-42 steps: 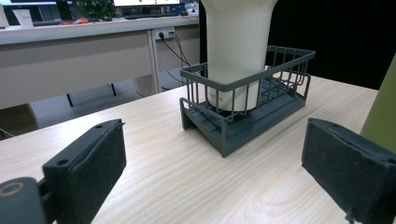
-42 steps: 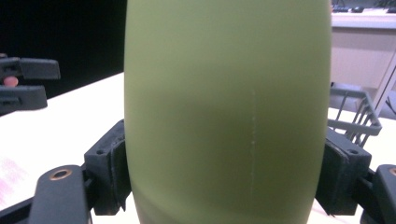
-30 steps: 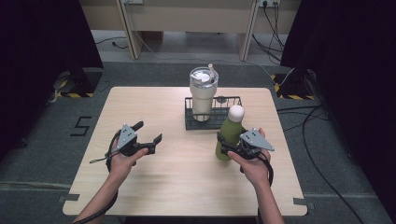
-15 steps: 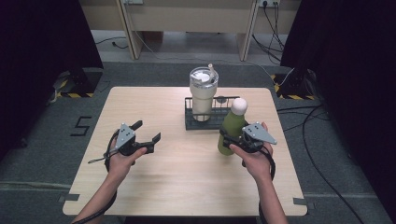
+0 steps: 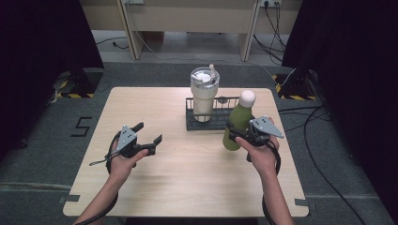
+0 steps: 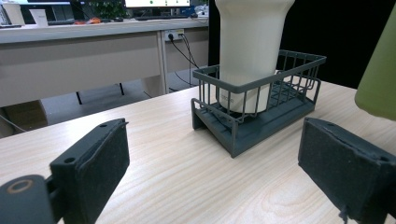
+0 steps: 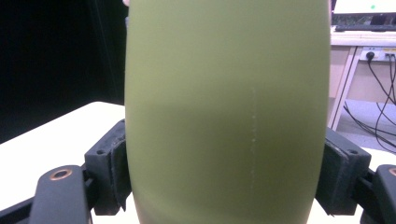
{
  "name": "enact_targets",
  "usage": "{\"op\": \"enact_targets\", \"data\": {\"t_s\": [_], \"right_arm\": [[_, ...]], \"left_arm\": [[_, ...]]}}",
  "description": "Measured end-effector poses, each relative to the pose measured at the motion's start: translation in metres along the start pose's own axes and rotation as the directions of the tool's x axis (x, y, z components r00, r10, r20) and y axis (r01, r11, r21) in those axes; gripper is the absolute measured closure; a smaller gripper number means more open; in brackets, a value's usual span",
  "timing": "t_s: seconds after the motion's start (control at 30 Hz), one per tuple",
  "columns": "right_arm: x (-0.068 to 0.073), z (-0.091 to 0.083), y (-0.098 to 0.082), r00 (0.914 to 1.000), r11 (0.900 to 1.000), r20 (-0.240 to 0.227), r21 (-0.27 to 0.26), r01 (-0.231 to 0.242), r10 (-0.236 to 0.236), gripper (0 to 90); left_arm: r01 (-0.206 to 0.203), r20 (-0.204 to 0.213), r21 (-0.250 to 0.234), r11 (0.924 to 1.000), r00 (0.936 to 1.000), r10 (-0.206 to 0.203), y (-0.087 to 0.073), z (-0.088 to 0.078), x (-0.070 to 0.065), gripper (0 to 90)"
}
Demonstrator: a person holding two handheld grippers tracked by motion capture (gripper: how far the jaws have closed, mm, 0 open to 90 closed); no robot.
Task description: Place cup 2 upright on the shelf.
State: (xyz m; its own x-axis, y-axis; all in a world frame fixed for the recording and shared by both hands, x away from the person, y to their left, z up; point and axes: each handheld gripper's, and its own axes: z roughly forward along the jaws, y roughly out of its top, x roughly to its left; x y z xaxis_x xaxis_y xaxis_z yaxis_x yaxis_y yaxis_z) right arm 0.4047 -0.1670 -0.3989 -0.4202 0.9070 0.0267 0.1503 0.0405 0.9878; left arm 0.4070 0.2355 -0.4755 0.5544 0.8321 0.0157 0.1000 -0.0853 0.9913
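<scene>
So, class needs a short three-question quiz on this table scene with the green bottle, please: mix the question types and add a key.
1. True or false: the right claw is shut on the green bottle.
2. What stands inside the dark wire rack? A) a cream tumbler B) a red mug C) a glass jar
3. Fill in: the left claw stands ____, with nothing between its pads.

Key: 1 true, its pads press the bottle's sides in the right gripper view. 2 A, the cream tumbler occupies the rack's left end. 3 open.
</scene>
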Motion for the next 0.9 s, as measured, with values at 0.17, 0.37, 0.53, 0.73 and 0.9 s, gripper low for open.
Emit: {"op": "enact_targets", "data": {"t_s": [0.17, 0.37, 0.53, 0.73, 0.9], "right_arm": [[-0.004, 0.005, 0.007, 0.9999, 1.0, 0.013, -0.005, 0.009, -0.009, 21.5], [-0.005, 0.012, 0.016, 0.9995, 1.0, 0.028, -0.027, 0.012, -0.012, 21.6], [-0.007, 0.017, 0.022, 0.9992, 0.999, 0.038, -0.035, 0.011, -0.009, 21.6], [-0.011, 0.022, 0.032, 0.9986, 0.999, 0.051, -0.035, 0.011, -0.009, 21.6], [-0.018, 0.024, 0.035, 0.9976, 0.999, 0.067, -0.03, 0.016, -0.014, 21.6]], "left_arm": [[0.005, -0.001, -0.001, 1.0, 1.0, -0.005, 0.0, 0.0, 0.001, 8.1], [0.0, -0.008, -0.002, 1.0, 1.0, 0.0, 0.0, -0.002, 0.0, 8.0], [-0.004, -0.007, -0.005, 1.0, 1.0, 0.004, 0.001, -0.003, 0.001, 8.0], [-0.003, -0.013, -0.002, 1.0, 0.9999, 0.003, 0.0, -0.002, 0.001, 8.0], [0.004, -0.027, -0.01, 0.9999, 0.9996, -0.004, 0.0, -0.002, 0.002, 7.9]]}}
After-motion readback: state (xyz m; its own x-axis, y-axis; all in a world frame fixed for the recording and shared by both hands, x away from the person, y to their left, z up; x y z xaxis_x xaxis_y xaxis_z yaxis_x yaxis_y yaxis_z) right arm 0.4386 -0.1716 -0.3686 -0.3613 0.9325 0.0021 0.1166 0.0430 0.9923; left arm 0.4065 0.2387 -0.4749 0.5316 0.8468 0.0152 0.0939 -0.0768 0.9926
